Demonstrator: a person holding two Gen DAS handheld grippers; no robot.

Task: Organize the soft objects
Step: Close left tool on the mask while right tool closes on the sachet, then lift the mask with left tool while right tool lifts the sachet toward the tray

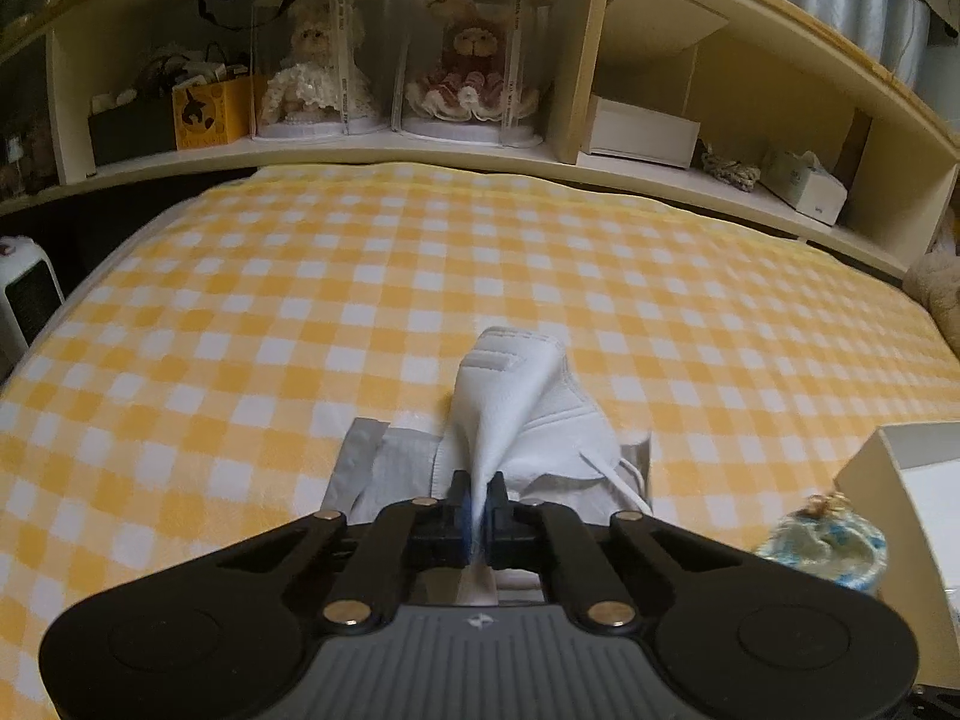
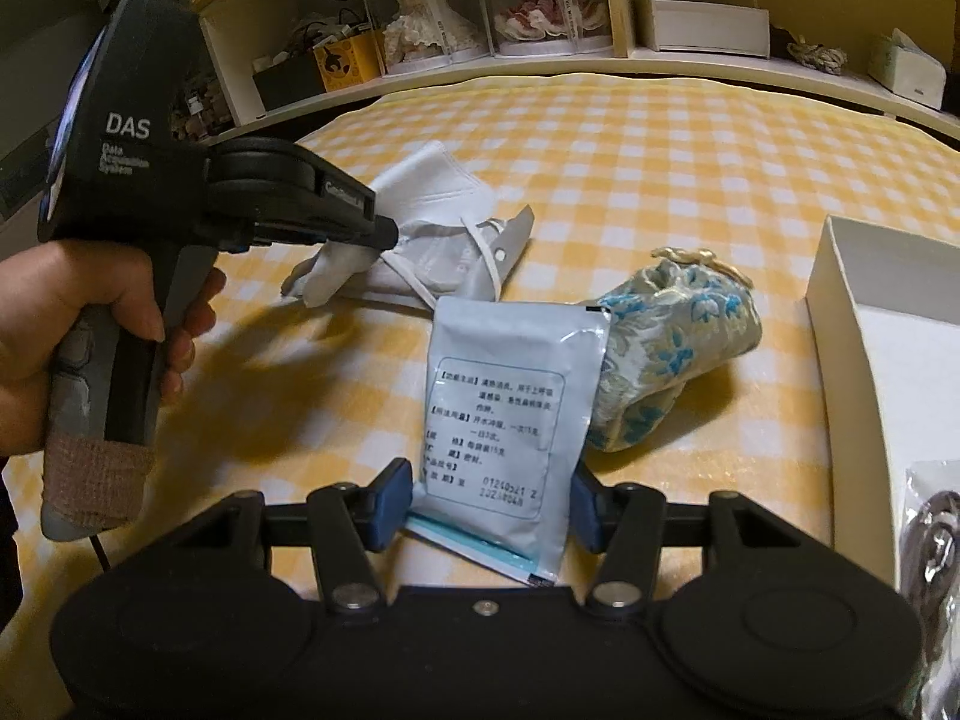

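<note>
My left gripper (image 1: 480, 510) is shut on a white cloth glove (image 1: 510, 384) and lifts its near end off a grey face-mask packet (image 1: 390, 468) on the yellow checked bedspread. In the right wrist view the left gripper (image 2: 384, 234) pinches that glove (image 2: 336, 267) beside the mask packet (image 2: 444, 240). My right gripper (image 2: 489, 507) is open, its blue pads on either side of a pale blue printed sachet (image 2: 504, 414) that lies flat, not squeezed. A blue flowered brocade pouch (image 2: 672, 348) lies just behind the sachet; it also shows in the left wrist view (image 1: 828, 546).
An open white cardboard box (image 2: 840, 324) stands at the right, with a clear bag (image 2: 936, 528) inside; its corner shows in the left wrist view (image 1: 870, 480). A headboard shelf (image 1: 372, 147) holds two boxed dolls, bags, white boxes. A white heater (image 1: 24, 294) stands left of the bed.
</note>
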